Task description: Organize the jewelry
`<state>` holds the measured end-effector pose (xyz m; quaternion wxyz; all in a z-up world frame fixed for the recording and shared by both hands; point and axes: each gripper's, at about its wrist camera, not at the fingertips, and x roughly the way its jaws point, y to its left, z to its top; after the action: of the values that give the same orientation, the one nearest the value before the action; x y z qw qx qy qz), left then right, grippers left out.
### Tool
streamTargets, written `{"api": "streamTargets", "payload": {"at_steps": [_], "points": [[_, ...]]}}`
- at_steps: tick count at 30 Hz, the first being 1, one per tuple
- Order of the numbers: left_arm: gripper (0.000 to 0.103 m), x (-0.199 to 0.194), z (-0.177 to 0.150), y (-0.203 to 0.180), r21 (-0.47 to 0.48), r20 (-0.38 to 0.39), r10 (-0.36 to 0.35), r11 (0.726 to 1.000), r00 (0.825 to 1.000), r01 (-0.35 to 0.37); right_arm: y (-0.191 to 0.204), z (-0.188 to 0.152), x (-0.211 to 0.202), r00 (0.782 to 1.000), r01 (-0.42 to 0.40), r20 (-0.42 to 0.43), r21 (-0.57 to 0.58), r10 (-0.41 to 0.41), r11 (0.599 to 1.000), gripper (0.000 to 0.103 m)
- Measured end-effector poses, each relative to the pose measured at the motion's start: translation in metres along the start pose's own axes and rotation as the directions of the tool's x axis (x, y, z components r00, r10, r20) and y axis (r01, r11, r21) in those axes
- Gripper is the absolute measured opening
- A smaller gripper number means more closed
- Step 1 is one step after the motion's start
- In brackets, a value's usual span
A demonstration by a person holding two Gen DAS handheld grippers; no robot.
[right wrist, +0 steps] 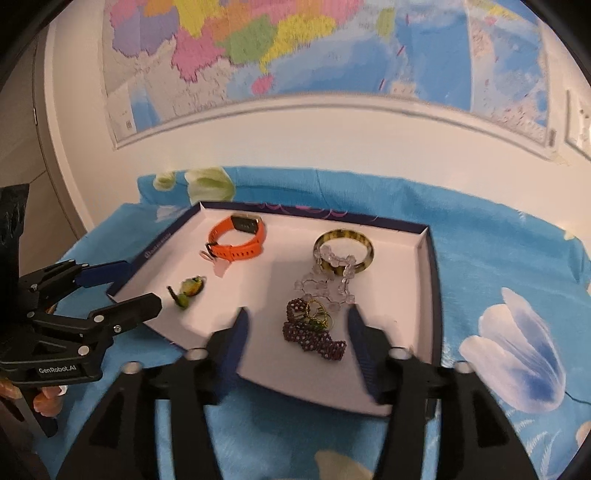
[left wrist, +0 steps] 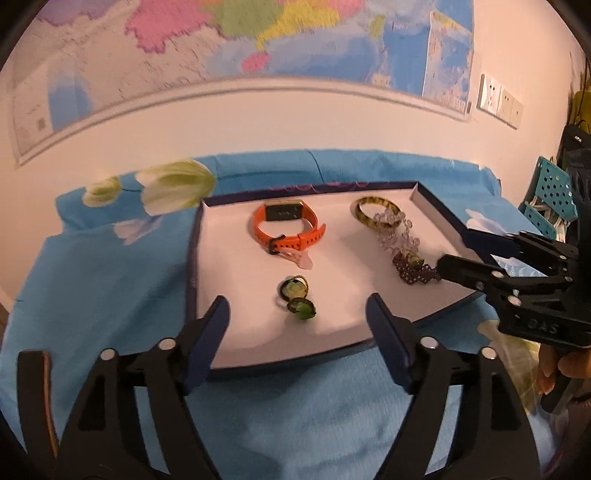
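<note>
A shallow white-lined tray with dark blue rim [left wrist: 229, 347] [right wrist: 432, 295] lies on a blue flowered cloth. In it are an orange watch [left wrist: 286, 230] [right wrist: 236, 240], a tortoiseshell bangle [left wrist: 376, 212] [right wrist: 365, 254], a clear bead strand [left wrist: 397, 236] [right wrist: 325, 284], a dark purple beaded bracelet [left wrist: 415, 273] [right wrist: 314, 334] with a gold-green ring [right wrist: 319, 314] on it, and two green rings [left wrist: 297, 297] [right wrist: 186, 290]. My left gripper [left wrist: 297, 334] [right wrist: 122, 291] is open over the tray's near edge, before the green rings. My right gripper [right wrist: 297, 341] [left wrist: 456, 251] is open, its fingers on either side of the purple bracelet.
A map [left wrist: 258, 33] hangs on the wall behind. Wall sockets [left wrist: 498, 99] are at the right. A teal perforated basket [left wrist: 550, 192] stands at the right past the cloth. A pale pink clip [left wrist: 299, 256] lies by the watch.
</note>
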<state>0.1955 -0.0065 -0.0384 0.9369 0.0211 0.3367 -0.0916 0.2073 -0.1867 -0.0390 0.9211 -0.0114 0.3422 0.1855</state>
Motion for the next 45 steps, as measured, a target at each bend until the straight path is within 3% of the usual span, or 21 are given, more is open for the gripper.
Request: {"api": "streamTargets", "payload": {"at_steps": [1,4,13,25,35,45], "points": [[0.093,-0.005,0.0,0.0,-0.005,0.013,0.003,1.0,1.0,-0.003,0.002,-0.002,-0.004,1.0,0.001,0.006,-0.002,-0.001,1.0,0.064],[0.097,-0.026,-0.005,0.002,-0.019,0.061,0.009,1.0,0.998,-0.007,0.007,-0.009,-0.023,0.999,0.013,0.051,0.005,-0.013,1.0,0.084],[0.097,-0.065,-0.021,0.0,-0.054,0.136,0.069,0.997,0.988,-0.062,0.021,-0.029,-0.06,0.992,0.054,0.118,0.005,-0.054,0.999,0.096],[0.098,-0.111,-0.046,-0.005,-0.095,0.199,0.152,0.986,0.968,-0.135,0.047,-0.057,-0.108,0.978,0.088,0.193,-0.015,-0.083,0.996,0.096],[0.098,-0.141,-0.054,-0.013,-0.074,0.254,0.172,0.985,0.952,-0.158,0.057,-0.068,-0.136,0.965,0.073,0.25,0.011,-0.074,0.997,0.096],[0.098,-0.154,-0.058,-0.011,-0.086,0.269,0.169,0.985,0.948,-0.151,0.062,-0.072,-0.149,0.959,0.082,0.27,0.017,-0.084,0.996,0.096]]}}
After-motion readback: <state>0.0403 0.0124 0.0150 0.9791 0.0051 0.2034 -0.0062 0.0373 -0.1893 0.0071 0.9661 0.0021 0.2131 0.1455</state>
